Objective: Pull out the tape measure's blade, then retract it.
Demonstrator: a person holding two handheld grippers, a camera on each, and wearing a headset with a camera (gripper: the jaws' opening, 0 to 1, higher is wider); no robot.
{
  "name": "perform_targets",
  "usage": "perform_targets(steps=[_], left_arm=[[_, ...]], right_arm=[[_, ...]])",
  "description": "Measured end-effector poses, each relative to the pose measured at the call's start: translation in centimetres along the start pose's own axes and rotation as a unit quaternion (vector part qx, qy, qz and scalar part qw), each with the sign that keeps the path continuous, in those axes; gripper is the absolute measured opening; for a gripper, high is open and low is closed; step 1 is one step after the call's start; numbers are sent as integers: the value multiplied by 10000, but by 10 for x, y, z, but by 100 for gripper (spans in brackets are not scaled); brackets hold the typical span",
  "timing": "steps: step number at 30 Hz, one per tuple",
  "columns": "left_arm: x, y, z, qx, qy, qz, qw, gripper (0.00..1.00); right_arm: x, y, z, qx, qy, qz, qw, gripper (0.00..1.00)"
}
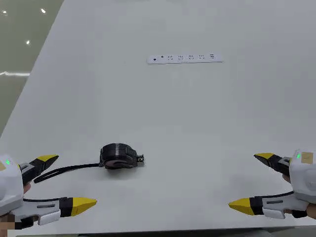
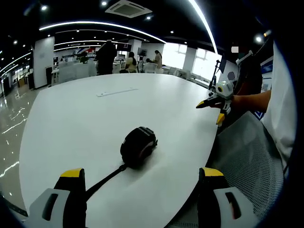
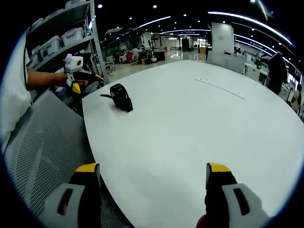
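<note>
Above the white table (image 1: pixel 197 108), gaping empty beside the tape measure (image 1: pixel 118 157) — left gripper (image 1: pixel 74 179) near, right gripper (image 1: pixel 244 180) well apart — awaiting the first grasp.

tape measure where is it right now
In the head view the tape measure lies on the table left of centre, just ahead of the open left gripper, its strap trailing toward that gripper.

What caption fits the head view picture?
Left claw and right claw, both open, flank a black tape measure on a white table.
</note>
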State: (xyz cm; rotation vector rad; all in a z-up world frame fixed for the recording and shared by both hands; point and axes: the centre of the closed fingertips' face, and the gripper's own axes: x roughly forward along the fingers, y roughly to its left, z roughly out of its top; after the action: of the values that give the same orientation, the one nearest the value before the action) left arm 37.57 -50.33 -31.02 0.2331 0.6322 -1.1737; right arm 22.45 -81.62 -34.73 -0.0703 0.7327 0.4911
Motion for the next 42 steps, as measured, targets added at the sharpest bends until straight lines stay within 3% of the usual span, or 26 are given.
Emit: perform_targets(steps=[16,25,28,42], left_arm=[[19,3,1,160,153,-210,9995,96],[35,6,-1,403,314,-393,9979,95],[37,6,0,643,345,-451,9963,92],[55,12,-3,896,580,-735,9916,89]], right_arm=[[26,3,9,-153,64,285,9995,92],[42,6,18,-402,80,457,9981,91],[46,6,20,-435,72,499,9978,91],[67,14,23,-643,145,768,9949,89]])
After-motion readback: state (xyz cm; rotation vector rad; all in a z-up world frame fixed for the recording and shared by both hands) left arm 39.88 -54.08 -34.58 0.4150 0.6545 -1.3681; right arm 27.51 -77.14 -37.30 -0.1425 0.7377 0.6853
